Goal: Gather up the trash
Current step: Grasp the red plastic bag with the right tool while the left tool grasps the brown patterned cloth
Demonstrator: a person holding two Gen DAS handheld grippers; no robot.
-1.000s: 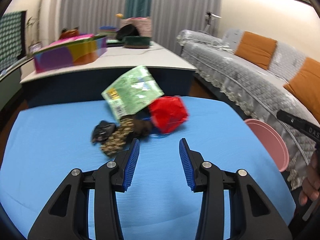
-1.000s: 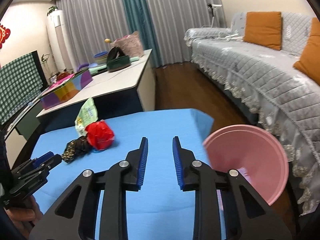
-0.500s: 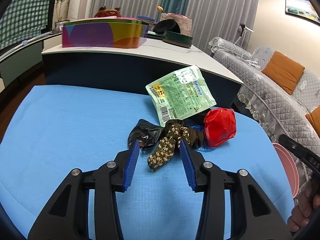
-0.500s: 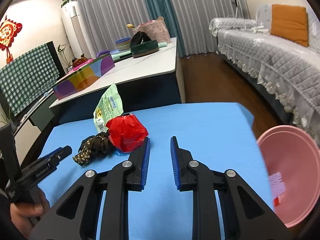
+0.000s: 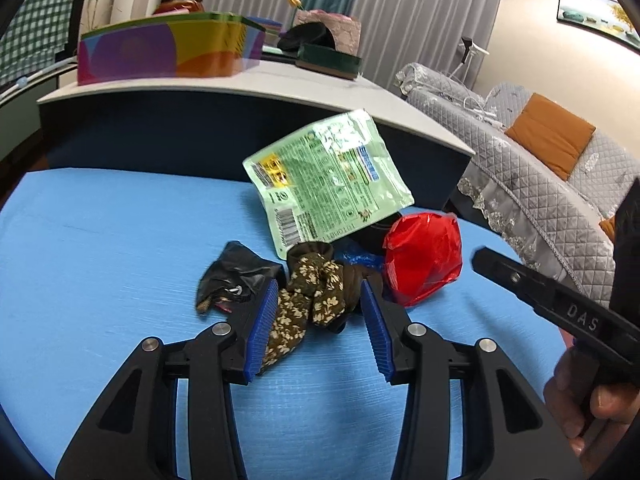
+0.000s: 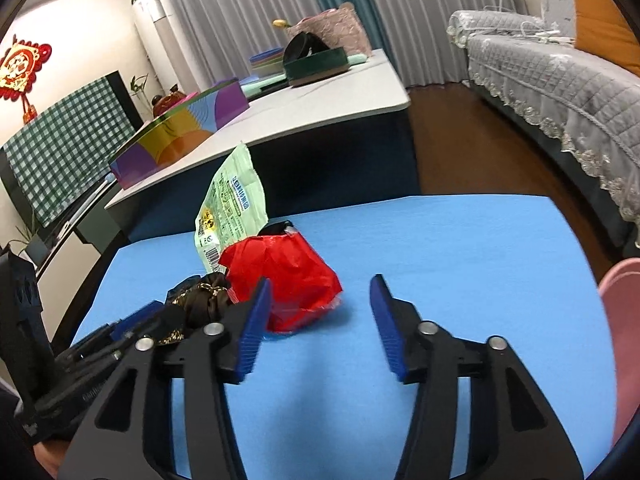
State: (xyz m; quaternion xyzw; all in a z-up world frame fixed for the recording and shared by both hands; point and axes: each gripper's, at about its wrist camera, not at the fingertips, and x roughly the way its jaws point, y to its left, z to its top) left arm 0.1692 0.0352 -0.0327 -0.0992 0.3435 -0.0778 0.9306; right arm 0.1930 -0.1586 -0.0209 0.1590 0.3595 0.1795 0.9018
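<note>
A pile of trash lies on the blue table: a green snack packet, a red crumpled bag, a brown flowered cloth and a black wrapper. My left gripper is open, its fingers on either side of the flowered cloth. My right gripper is open, its left finger against the red bag; the green packet stands behind it. The right gripper's body also shows in the left wrist view.
A pink bin stands off the table's right edge. Behind the table is a white counter with a colourful box. A grey sofa runs along the right.
My left gripper has moved forward so the flowered cloth sits between its fingers. My right gripper has opened wider and closed in on the red bag from the right.
</note>
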